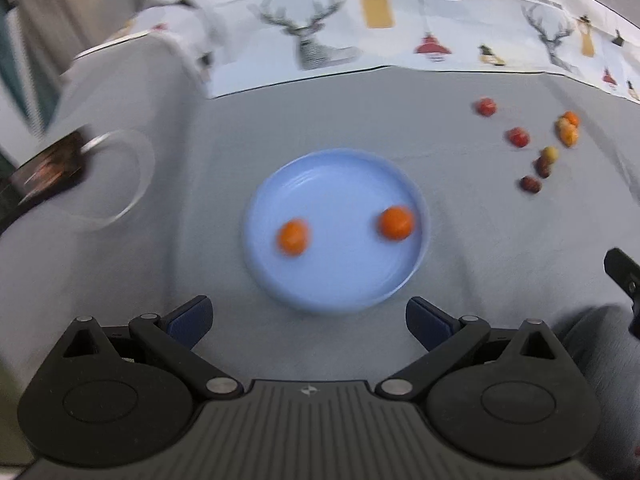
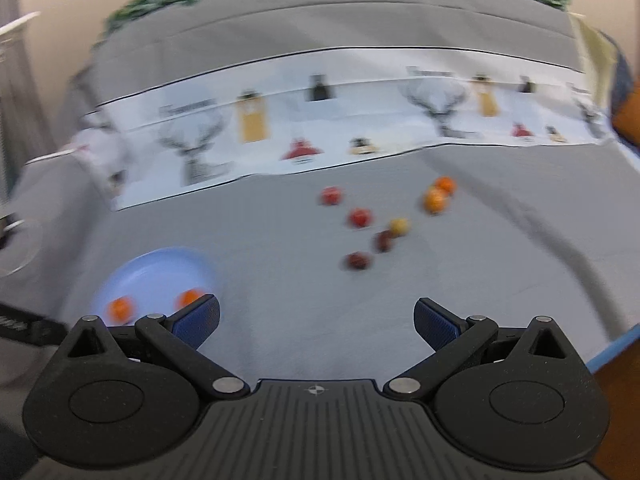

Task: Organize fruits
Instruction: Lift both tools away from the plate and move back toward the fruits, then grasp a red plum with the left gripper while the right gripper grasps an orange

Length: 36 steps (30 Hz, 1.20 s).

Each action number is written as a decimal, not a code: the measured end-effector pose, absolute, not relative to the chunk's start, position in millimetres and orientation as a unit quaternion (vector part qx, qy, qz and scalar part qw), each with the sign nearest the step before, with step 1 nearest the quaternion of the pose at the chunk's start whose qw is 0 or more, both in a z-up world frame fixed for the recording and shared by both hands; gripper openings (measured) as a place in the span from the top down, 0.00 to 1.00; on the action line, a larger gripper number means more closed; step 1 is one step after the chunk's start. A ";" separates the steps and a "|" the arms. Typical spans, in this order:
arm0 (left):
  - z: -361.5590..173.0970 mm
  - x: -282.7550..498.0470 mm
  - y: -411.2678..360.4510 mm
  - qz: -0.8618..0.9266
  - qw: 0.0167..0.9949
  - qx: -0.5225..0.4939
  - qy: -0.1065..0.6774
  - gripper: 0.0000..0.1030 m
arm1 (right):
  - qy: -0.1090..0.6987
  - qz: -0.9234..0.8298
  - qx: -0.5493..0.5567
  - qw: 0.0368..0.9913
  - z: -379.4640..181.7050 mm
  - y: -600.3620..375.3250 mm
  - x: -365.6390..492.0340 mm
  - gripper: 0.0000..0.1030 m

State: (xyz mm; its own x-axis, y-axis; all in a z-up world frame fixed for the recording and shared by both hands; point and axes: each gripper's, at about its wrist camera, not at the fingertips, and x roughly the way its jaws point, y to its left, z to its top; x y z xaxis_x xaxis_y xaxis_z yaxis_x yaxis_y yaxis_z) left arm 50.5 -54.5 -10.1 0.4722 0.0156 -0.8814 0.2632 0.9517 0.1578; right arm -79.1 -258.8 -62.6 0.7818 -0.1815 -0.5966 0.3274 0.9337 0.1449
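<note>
A light blue plate (image 1: 304,292) lies on the grey cloth and holds two orange fruits (image 1: 293,237) (image 1: 396,222). My left gripper (image 1: 308,322) is open and empty just in front of the plate. In the right wrist view the plate (image 2: 156,268) sits at the left. My right gripper (image 2: 316,322) is open and empty above bare cloth. Ahead of it lie several small loose fruits: red ones (image 2: 360,217), dark red ones (image 2: 358,261), a yellow one (image 2: 399,226) and orange ones (image 2: 436,198). The same cluster shows at the right of the left wrist view (image 1: 532,152).
A clear glass dish (image 1: 120,178) lies left of the plate, with a dark object (image 1: 48,168) at its edge. A white runner printed with deer (image 1: 360,32) crosses the table behind. The table's right edge (image 2: 612,350) is near my right gripper.
</note>
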 end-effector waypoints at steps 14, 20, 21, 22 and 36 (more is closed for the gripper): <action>-78.1 205.6 -292.3 -0.203 0.831 0.167 0.490 0.00 | 0.307 -0.288 0.174 0.890 -148.2 -454.8 71.4 0.01; -144.8 249.4 -346.4 -0.232 0.807 0.208 0.501 0.00 | 0.351 -0.240 0.166 0.890 -204.6 -491.8 137.3 0.01; -154.0 257.0 -350.1 -0.236 0.804 0.208 0.505 0.00 | 0.355 -0.238 0.161 0.890 -211.9 -495.2 143.7 0.01; -158.4 261.8 -348.4 -0.251 0.801 0.194 0.508 0.00 | 0.355 -0.240 0.151 0.891 -217.6 -497.4 150.1 0.01; -156.2 269.1 -338.4 -0.347 0.747 0.067 0.563 0.70 | 0.326 -0.239 0.097 0.909 -210.4 -488.3 151.3 0.64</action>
State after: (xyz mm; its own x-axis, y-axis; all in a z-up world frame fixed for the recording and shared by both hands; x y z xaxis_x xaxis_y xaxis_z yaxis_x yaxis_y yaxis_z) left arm 269.1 -338.4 -156.2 0.1260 -0.4431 -0.8876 0.5930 0.7509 -0.2907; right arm 151.3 -488.3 -210.4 0.6728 -0.3713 -0.6399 0.4984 0.8667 0.0211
